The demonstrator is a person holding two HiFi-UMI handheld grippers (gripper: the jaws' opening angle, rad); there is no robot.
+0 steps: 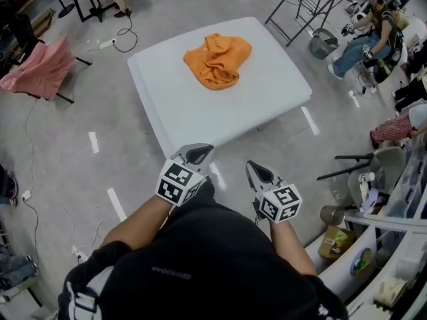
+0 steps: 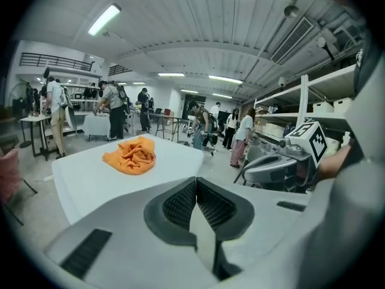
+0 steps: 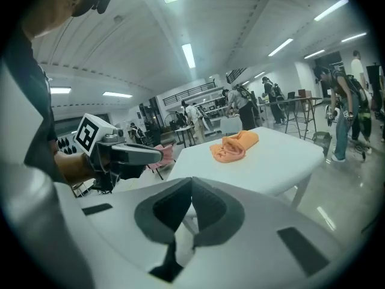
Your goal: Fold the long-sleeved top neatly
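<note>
Your left claw (image 1: 198, 153) and right claw (image 1: 257, 172), shut and empty, sit short of the bench (image 1: 200, 115): open them, then spread the crumpled top (image 1: 218, 60) flat.

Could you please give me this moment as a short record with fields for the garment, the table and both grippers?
garment: orange top, crumpled in a heap, not yet folded
surface: white table, garment lies toward its far side
left gripper: shut, empty, well short of the garment
right gripper: shut, empty, beside the left one
task state: folding not begun
</note>
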